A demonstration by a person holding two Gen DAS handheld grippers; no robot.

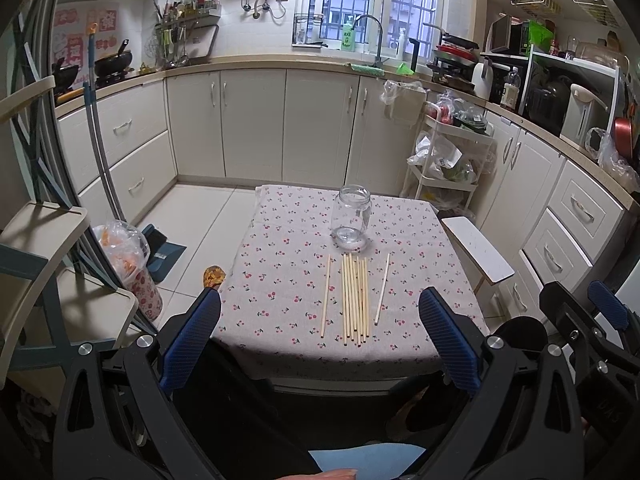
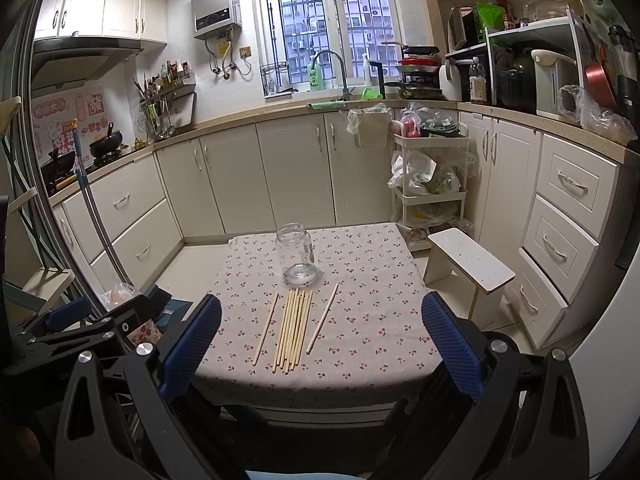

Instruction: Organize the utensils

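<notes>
Left gripper (image 1: pixel 320 340) and right gripper (image 2: pixel 320 344), jaws wide apart and empty, hang short of the counter (image 2: pixel 380 376); chopsticks (image 1: pixel 354 298) lie flat just before the upright empty jar (image 1: pixel 351 216): suggest pinching one outlying stick mid-length, then tipping it vertical over the mouth.

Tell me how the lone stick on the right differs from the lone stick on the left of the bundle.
The right stick looks paler, nearly white; the left stick is yellowish like the bundle. The right one leans at a slant; the left one runs almost parallel to the bundle. The right one also appears shorter. Both lie flat on the tablecloth, apart from the bundle.
</notes>
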